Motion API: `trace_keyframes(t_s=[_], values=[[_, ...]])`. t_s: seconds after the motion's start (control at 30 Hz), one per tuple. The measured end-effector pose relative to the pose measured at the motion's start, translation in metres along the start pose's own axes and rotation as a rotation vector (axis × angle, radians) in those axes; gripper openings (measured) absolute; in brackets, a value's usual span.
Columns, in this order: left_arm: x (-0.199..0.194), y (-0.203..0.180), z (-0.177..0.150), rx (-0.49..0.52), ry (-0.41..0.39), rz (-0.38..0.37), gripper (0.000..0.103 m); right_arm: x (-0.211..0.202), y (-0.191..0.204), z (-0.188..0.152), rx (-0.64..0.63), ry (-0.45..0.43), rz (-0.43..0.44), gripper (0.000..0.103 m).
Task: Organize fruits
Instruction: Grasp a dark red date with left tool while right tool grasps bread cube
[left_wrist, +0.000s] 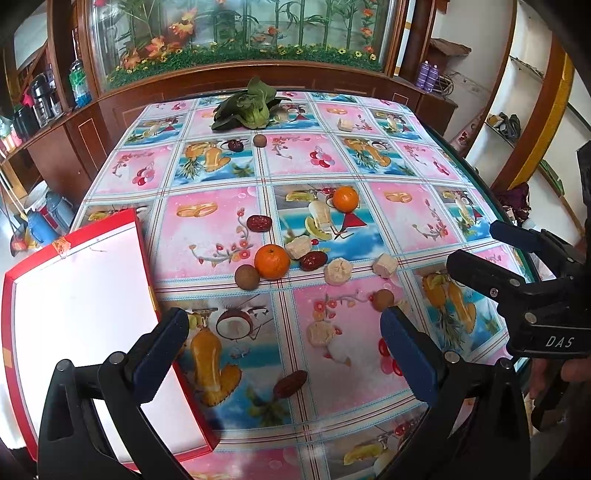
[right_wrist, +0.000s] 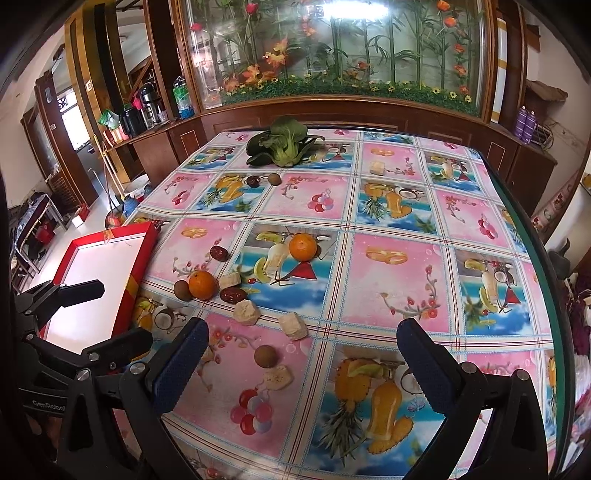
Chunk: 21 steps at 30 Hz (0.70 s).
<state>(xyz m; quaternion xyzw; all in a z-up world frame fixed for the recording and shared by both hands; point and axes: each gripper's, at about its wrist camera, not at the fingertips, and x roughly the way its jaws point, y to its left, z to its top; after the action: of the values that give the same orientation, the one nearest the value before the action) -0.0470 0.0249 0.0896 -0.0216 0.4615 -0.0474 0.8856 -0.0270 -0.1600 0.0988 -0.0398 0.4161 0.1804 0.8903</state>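
Both grippers hang above the fruit-print tablecloth (right_wrist: 388, 206) with nothing between their fingers: the left gripper (left_wrist: 284, 354) has its blue pads spread wide, and the right gripper (right_wrist: 301, 363) is spread just as wide, so neither has yet taken a fruit. The red tray (left_wrist: 22, 280) with its white floor lies partly under the left gripper's left finger, at the table edge, and looks like the place meant to receive the fruit, which would explain why that gripper waits beside it. Ahead of the left gripper's fingers lies a loose cluster: a near orange (left_wrist: 272, 261) touching a brown longan (left_wrist: 247, 277), a red date (left_wrist: 313, 260) just beside it, and pale banana chunks (left_wrist: 337, 272) to the right of those. A far orange (left_wrist: 345, 199) sits well beyond the cluster, near another date (left_wrist: 259, 223). Between the left gripper's fingers, low in its view, lie one more date (left_wrist: 290, 384) and a pale chunk (left_wrist: 320, 333); a second longan (left_wrist: 383, 299) sits just at its right fingertip. In the right wrist view that longan (right_wrist: 266, 356) and a banana slice (right_wrist: 277, 377) lie between the fingers, closest of all to them, so they seem the likeliest first picks. A leafy green, probably bok choy (right_wrist: 280, 142), rests far off at the back edge, apart from the fruit.
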Motion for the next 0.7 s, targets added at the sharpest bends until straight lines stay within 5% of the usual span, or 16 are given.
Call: trace_keyframes(t_s=[0.7], values=[[0.015, -0.003, -0.002, -0.011, 0.044, -0.041, 0.103, -0.002, -0.006, -0.009, 0.036, 0.030, -0.020, 0.102]])
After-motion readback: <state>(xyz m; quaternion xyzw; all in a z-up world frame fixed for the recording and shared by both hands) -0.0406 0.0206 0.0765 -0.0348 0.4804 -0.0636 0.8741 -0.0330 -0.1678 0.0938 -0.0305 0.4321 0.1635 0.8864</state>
